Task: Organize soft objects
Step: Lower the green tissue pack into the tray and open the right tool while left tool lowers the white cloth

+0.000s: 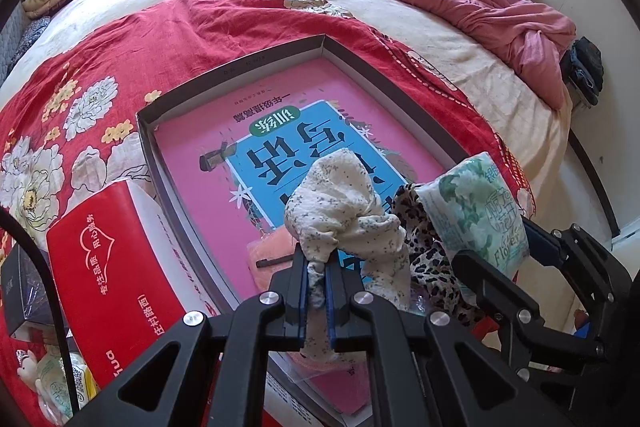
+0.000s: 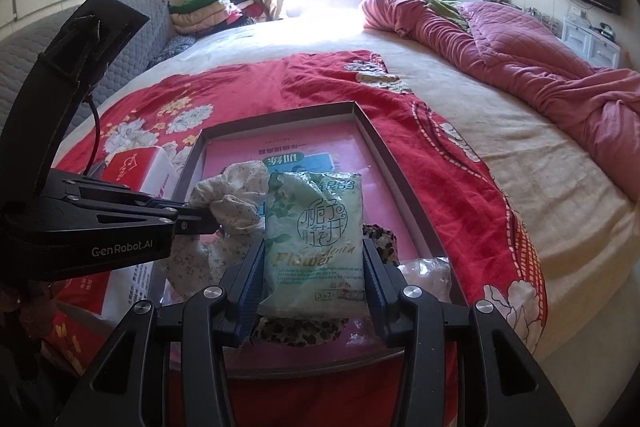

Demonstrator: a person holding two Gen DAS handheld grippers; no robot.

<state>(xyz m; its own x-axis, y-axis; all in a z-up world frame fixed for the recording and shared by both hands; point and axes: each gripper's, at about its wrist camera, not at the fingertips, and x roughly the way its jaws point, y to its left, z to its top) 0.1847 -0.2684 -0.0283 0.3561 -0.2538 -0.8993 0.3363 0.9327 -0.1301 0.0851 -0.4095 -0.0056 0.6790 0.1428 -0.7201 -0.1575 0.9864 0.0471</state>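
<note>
The left gripper is pinching a speckled white cloth, while the right gripper is clamping a green tissue pack. Both are hanging over a shallow grey tray lined with a pink book. A leopard-print cloth is lying behind the pack, a red carton is crowding the tray's left edge, and everything is resting on a red floral blanket.

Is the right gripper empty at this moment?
No, the right gripper is shut on a green tissue pack, held between its two fingers above the open box.
</note>
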